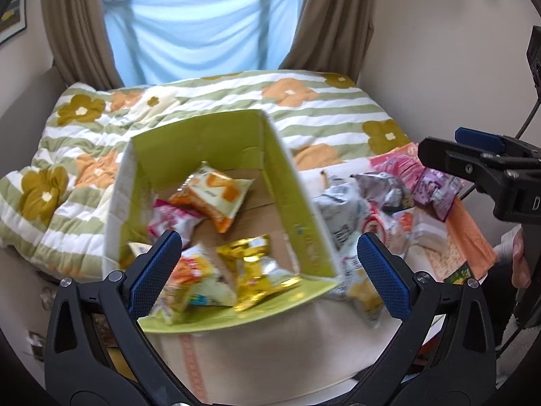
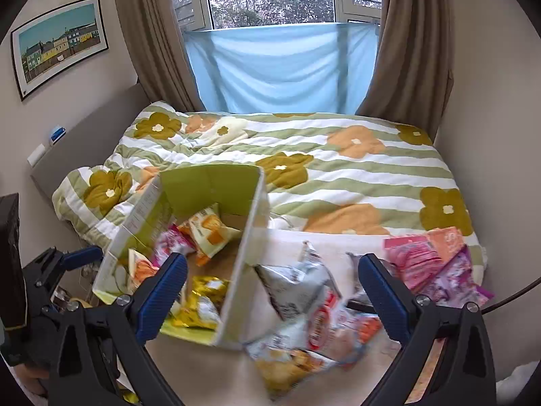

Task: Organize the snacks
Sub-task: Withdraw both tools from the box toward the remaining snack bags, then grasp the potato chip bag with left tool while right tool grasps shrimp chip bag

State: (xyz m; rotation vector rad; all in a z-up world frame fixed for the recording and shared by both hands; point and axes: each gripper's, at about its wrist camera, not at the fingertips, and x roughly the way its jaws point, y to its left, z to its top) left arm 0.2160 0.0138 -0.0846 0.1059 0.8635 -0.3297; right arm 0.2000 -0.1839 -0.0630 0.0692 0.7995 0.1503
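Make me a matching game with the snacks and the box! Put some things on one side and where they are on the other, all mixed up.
Things:
1. gold packet
2. silver packet
3. pink packets
4. green box

Places:
A. far right, at the quilt's edge
B. standing open on the bed
C. inside the box, near its front
D. just outside the box's right wall

Pairs: 1-C, 2-D, 3-A, 4-B
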